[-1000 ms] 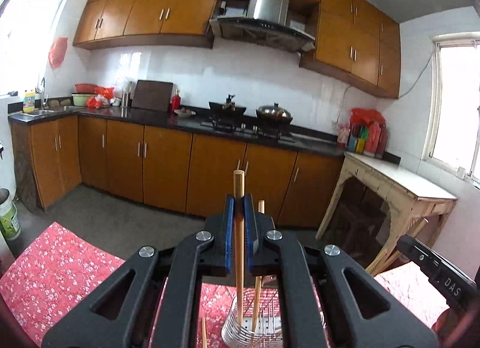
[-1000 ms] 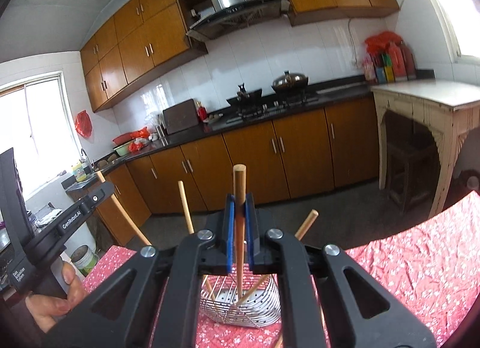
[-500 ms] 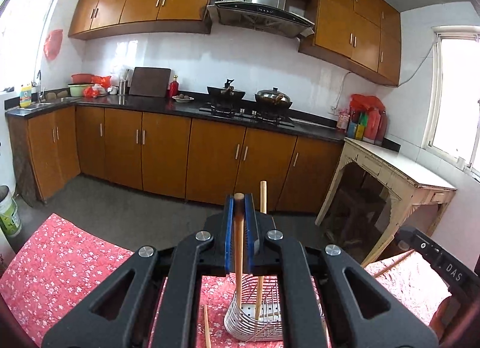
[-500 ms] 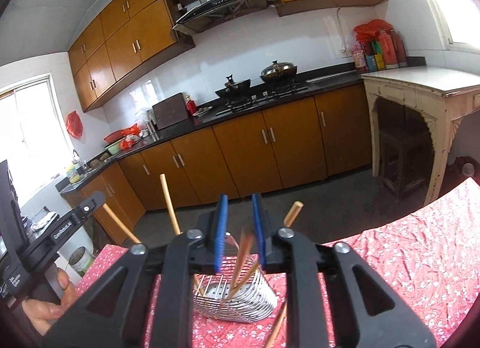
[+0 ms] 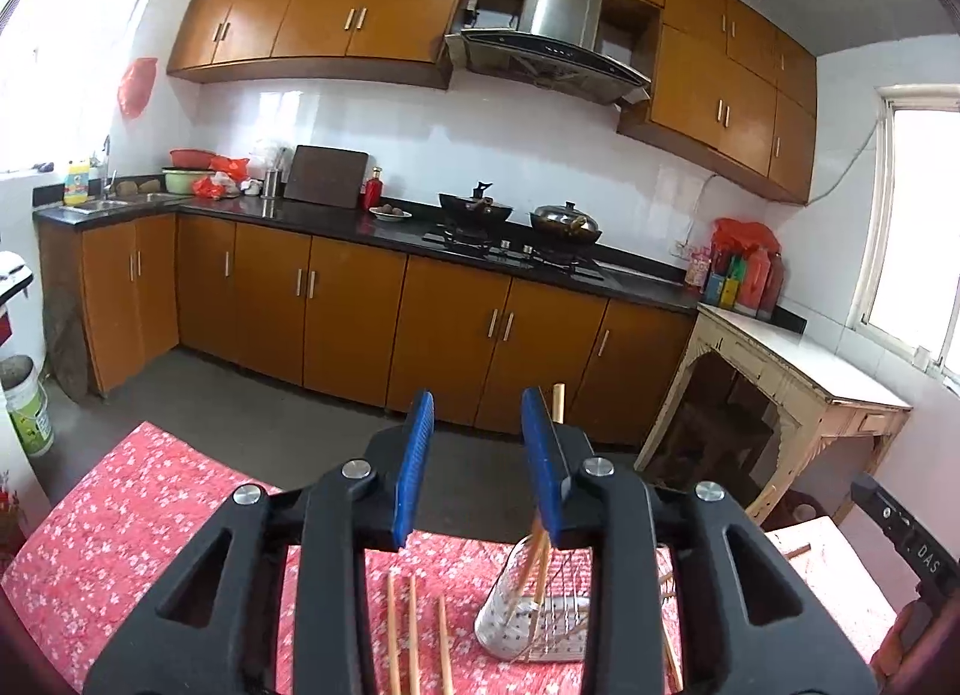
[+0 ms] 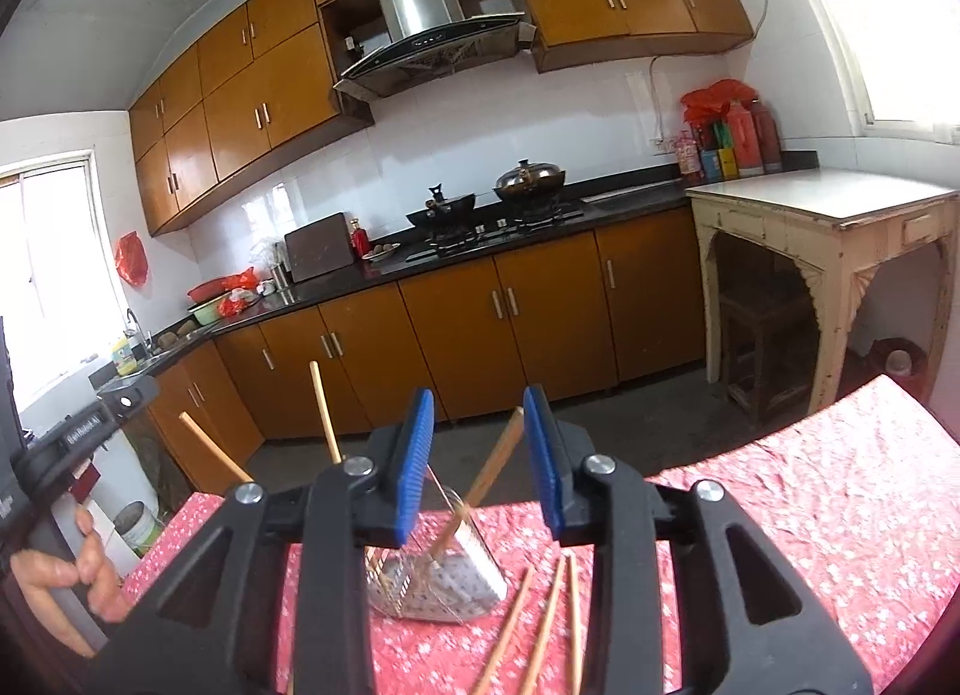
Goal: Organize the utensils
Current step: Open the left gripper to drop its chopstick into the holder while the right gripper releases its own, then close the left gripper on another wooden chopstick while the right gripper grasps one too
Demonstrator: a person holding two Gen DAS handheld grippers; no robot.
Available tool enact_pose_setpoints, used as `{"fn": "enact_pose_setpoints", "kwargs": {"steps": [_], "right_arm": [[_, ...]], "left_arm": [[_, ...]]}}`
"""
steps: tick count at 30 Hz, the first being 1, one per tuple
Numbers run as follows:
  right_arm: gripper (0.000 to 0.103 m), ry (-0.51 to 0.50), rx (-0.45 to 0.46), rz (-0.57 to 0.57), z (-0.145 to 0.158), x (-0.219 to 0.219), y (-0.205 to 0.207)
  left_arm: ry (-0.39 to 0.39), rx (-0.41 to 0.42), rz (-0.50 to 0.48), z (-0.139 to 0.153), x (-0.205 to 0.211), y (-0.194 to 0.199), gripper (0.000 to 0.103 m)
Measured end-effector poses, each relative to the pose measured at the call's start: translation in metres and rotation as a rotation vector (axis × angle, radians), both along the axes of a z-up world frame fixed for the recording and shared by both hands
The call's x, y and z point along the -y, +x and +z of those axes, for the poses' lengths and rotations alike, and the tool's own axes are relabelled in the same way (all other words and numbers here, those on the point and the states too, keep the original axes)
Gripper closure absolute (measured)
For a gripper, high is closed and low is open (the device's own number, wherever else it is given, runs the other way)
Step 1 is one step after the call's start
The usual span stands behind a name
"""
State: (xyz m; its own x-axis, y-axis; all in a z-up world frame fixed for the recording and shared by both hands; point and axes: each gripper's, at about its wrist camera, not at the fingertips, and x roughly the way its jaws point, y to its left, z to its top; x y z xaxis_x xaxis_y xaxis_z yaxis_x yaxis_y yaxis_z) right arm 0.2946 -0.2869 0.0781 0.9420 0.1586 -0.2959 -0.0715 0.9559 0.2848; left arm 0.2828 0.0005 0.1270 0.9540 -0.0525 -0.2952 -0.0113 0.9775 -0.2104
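I count one wire utensil holder on the table. Chopsticks standing in the holder: three are visible in the right wrist view, with a possible further one hidden behind my jaws. Chopsticks lying loose on the table: three, side by side, confirmed in the left wrist view. Grippers: two, the left gripper and the right gripper. Hands in view: one, my left hand.
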Motion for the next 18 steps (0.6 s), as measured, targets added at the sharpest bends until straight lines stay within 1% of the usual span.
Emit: {"fn": "enact_pose_setpoints", "kwargs": {"steps": [2, 6, 7, 10, 12, 16, 18], "right_arm": [[0.071, 0.000, -0.020, -0.009, -0.010, 0.008, -0.015], [0.070, -0.021, -0.099, -0.024, -0.043, 0.020, -0.036], [0.070, -0.031, -0.131, -0.026, -0.057, 0.022, -0.042], [0.070, -0.043, -0.231, -0.014, -0.094, 0.022, -0.051], [0.070, -0.056, -0.312, -0.001, -0.124, 0.020, -0.057], [0.070, -0.090, -0.412, 0.022, -0.165, 0.009, -0.069], [0.070, -0.100, -0.450, 0.038, -0.181, 0.003, -0.074]], "left_arm": [[0.006, -0.008, 0.009, -0.006, -0.009, -0.012, 0.065], [0.058, -0.065, 0.014, -0.035, -0.023, -0.034, 0.063], [0.071, -0.101, 0.006, -0.050, -0.028, -0.041, 0.063], [0.080, -0.186, -0.006, -0.085, -0.039, -0.052, 0.063], [0.083, -0.265, -0.024, -0.117, -0.045, -0.059, 0.063], [0.094, -0.362, -0.045, -0.159, -0.050, -0.069, 0.063], [0.085, -0.400, -0.055, -0.173, -0.050, -0.070, 0.063]]}}
